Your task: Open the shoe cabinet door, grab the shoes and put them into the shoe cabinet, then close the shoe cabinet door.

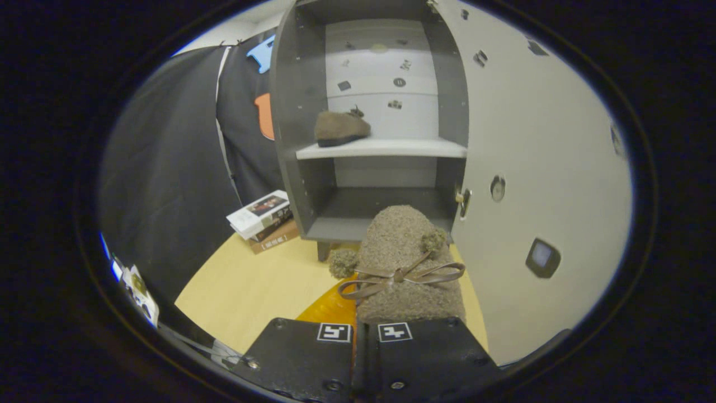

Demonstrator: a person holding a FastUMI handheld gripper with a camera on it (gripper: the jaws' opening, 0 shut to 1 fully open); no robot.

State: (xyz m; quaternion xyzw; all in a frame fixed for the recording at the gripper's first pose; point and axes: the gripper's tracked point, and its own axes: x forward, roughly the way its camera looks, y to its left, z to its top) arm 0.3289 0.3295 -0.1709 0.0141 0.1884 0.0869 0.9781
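A fuzzy brown shoe (405, 257) with a thin bow and pom-poms sticks forward from my gripper (364, 333), whose fingers are drawn close together and shut on its heel end. The shoe hangs over the table, its toe aimed at the lower compartment of the grey shoe cabinet (288, 112) just ahead. The cabinet door (548, 168) stands swung wide open to the right. The matching brown shoe (340, 127) rests on the left part of the white middle shelf (403, 147).
The cabinet stands on a light wooden table (251, 285). A small stack of books (262, 215) lies left of the cabinet's base. An orange round mat (330, 308) lies under the held shoe. The door's latch (463, 198) juts out near the shoe's toe.
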